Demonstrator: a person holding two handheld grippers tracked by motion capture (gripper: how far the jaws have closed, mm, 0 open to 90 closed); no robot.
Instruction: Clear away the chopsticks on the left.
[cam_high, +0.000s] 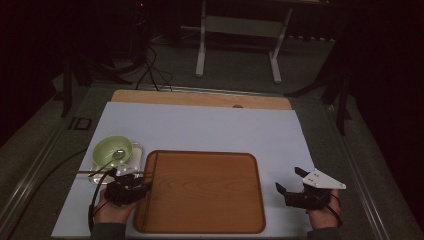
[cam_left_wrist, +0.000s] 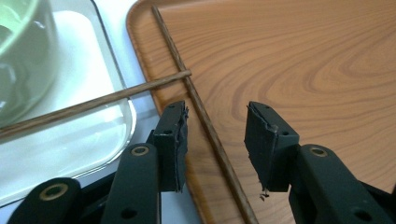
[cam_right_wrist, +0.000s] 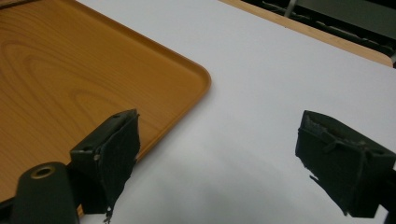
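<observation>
Wooden chopstick (cam_left_wrist: 212, 135) is lying along the tray (cam_left_wrist: 303, 60) edge, right between the spread jaws of the left gripper (cam_left_wrist: 217, 140), untouched. Its mate (cam_left_wrist: 93, 103) is propped across the glass dish (cam_left_wrist: 109, 70). Probably best picked mid-length, jaws squared across it. Right gripper (cam_right_wrist: 219, 158) is parked wide open, nothing held.

the tray (cam_left_wrist: 303, 56) shows smooth wood grain with a soft sheen. the chopsticks (cam_left_wrist: 205, 123) are dark matt wood. the dish (cam_left_wrist: 116, 112) at left looks like clear glossy glass.

Dim high view, sharp close-ups
</observation>
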